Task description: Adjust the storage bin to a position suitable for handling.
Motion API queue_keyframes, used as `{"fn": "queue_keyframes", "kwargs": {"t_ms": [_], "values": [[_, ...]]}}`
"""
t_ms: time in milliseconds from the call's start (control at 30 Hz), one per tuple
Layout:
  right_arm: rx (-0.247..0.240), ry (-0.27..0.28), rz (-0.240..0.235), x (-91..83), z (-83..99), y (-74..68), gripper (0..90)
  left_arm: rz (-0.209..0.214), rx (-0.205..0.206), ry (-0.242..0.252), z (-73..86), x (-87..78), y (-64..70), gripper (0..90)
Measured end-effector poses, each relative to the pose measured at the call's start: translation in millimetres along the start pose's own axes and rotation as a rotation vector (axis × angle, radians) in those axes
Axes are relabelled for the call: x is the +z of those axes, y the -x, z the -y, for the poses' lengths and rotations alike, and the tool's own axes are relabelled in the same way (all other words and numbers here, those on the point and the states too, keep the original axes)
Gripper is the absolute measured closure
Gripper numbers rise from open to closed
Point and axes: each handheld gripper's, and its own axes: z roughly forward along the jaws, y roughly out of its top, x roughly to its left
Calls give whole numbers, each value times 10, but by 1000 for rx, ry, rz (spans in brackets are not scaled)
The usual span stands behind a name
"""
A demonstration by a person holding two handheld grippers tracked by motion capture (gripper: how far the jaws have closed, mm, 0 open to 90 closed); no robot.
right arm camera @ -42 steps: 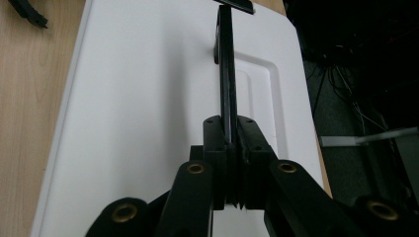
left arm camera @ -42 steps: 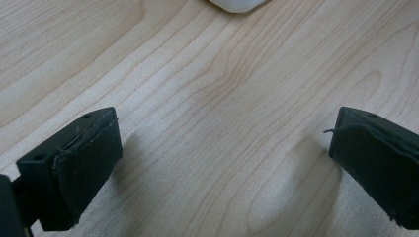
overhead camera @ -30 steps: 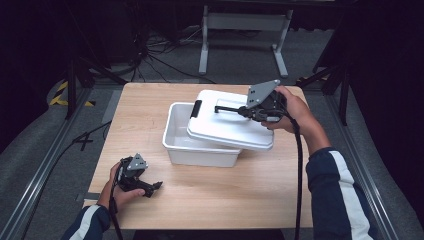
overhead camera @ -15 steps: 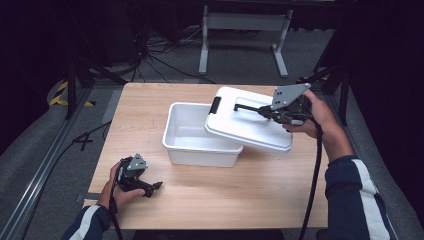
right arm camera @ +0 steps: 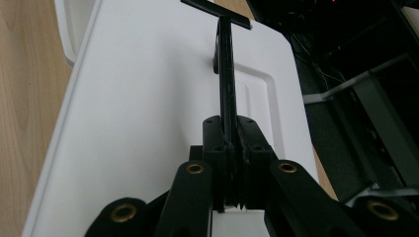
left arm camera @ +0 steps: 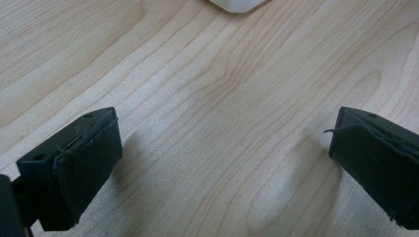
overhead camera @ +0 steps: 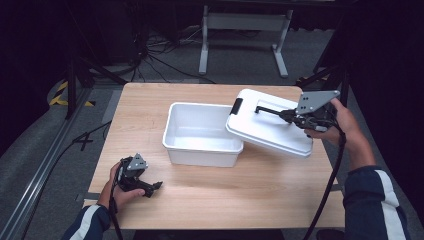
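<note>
The white lid (overhead camera: pixel 267 129) hangs tilted over the right end of the white bin (overhead camera: pixel 200 132), its low left edge resting on or just above the bin's right rim, its right part out past the bin toward the table's (overhead camera: pixel 150 100) right edge. Its long axis runs from near-right to far-left, and the black handle (right arm camera: pixel 225 74) stands along that line. The right gripper (overhead camera: pixel 289 114) is the one at work — its jaws are clamped flat on the handle's bar, seen closely in the right gripper view. The left gripper (overhead camera: pixel 150 187) rests on the table well apart from the bin, near the front left corner — jaws spread wide, nothing between them.
</note>
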Motion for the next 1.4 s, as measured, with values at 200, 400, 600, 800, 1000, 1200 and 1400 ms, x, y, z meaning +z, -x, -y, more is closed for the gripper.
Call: {"fn": "queue_keyframes", "kwargs": {"t_ms": [200, 400, 600, 800, 1000, 1200, 1400], "values": [[31, 13, 14, -50, 192, 0, 846, 0, 0, 0, 0, 0, 0, 3], [63, 14, 32, -131, 354, 22, 846, 0, 0, 0, 0, 0, 0, 2], [99, 4, 42, -155, 515, 31, 846, 0, 0, 0, 0, 0, 0, 2], [129, -4, 41, -94, 673, 37, 847, 0, 0, 0, 0, 0, 0, 2], [155, -47, 29, 73, 798, 30, 847, 0, 0, 0, 0, 0, 0, 3], [172, -75, -2, 261, 875, 18, 847, 0, 0, 0, 0, 0, 0, 3], [173, -106, -36, 469, 916, -9, 847, 0, 0, 0, 0, 0, 0, 3]]}}
